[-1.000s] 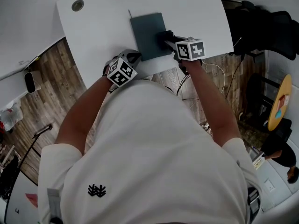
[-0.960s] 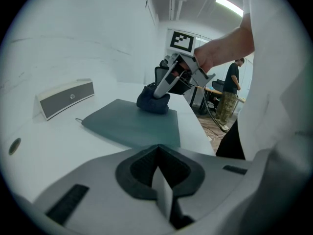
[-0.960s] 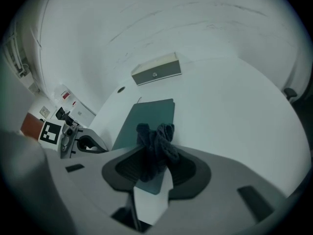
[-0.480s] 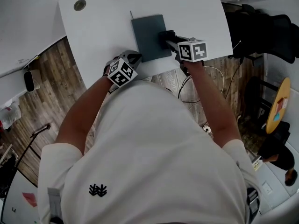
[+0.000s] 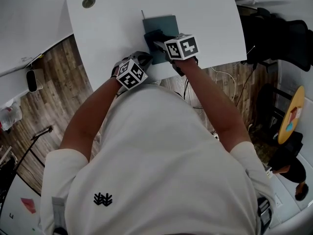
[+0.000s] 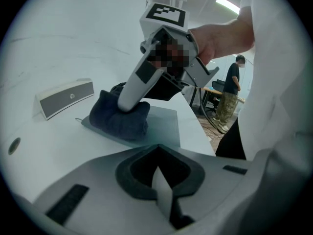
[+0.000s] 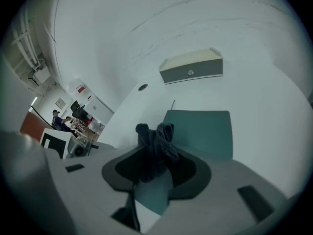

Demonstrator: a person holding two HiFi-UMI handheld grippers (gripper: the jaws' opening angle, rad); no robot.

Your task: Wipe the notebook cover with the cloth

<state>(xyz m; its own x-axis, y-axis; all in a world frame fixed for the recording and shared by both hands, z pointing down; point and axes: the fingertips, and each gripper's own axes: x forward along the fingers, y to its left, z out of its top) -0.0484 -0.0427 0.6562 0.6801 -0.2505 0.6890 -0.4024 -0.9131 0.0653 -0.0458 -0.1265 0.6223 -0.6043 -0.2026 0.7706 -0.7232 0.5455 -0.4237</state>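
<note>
While the cloth [image 6: 120, 119] lay bunched on the notebook [image 6: 164, 126], the wipe looked to be under way, not finished. Notebook: teal cover, flat on the white table [image 5: 210, 18], close to the near edge, closed. A thin dark strand poked out from its far left corner; could not tell what it was.

Cloth: dark blue, wadded into a thick roll. It sat on the left part of the cover, pressed down from above. The right part and the far strip of the cover showed bare.

Right gripper [image 6: 126, 101]: jaws clamped on the cloth, a tuft of it standing up between them in the right gripper view. Tip angled down into the wad, bearing on the cover.

Left gripper [image 6: 157, 177]: jaws closed together, nothing between them. It hovered or rested by the table's near edge, just beside the notebook's near left corner, not touching the notebook as far as could be seen.

Progress, as judged: cloth grasped and brought into contact, so pickup was done. No dust or marks showed on the cover, so which areas had been wiped could not be read. Passes over the bare right side and far strip likely remained. The notebook was not being steadied, so it might slide under the push.

Beyond: a grey-fronted box [image 6: 66, 98] past the notebook's far edge; a round grommet [image 5: 88, 2] at the table's far left.
</note>
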